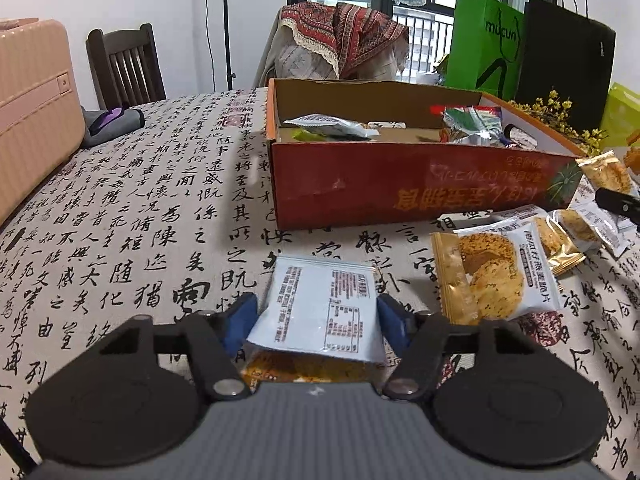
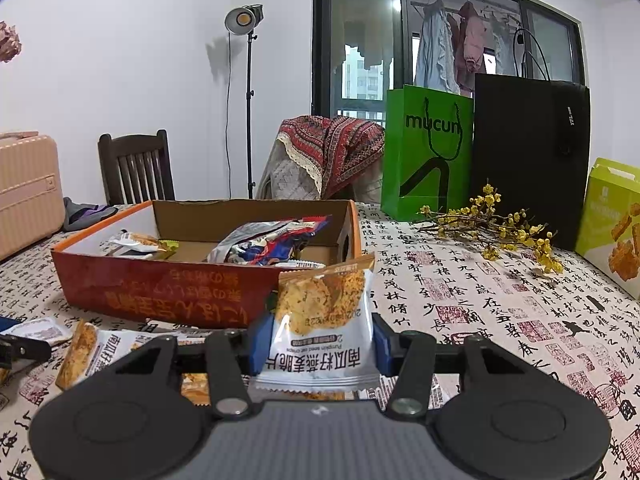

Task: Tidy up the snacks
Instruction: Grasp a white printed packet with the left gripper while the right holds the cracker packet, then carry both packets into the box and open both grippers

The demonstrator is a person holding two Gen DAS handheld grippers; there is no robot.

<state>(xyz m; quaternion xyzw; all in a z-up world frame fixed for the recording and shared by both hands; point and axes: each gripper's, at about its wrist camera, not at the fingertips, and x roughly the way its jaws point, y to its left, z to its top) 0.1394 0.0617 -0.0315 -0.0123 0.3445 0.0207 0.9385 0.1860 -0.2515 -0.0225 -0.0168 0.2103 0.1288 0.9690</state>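
Note:
My left gripper (image 1: 317, 316) is shut on a white crisp packet (image 1: 320, 304), label side up, held in front of the red cardboard box (image 1: 400, 184). My right gripper (image 2: 318, 344) is shut on another oat-crisp packet (image 2: 320, 320), held upright near the box's front right corner (image 2: 160, 288). The box holds a few snack bags (image 2: 264, 244) (image 1: 332, 125). Several more crisp packets (image 1: 496, 276) lie on the tablecloth in front of the box, to the right of my left gripper; some also show at the left of the right wrist view (image 2: 88, 352).
A green bag (image 2: 428, 152), a black bag (image 2: 528, 156), yellow flower twigs (image 2: 500, 228) and a green snack carton (image 2: 616, 228) stand at the right. A pink suitcase (image 1: 32, 112) and a grey pouch (image 1: 112, 122) sit at the left. Chairs stand behind the table.

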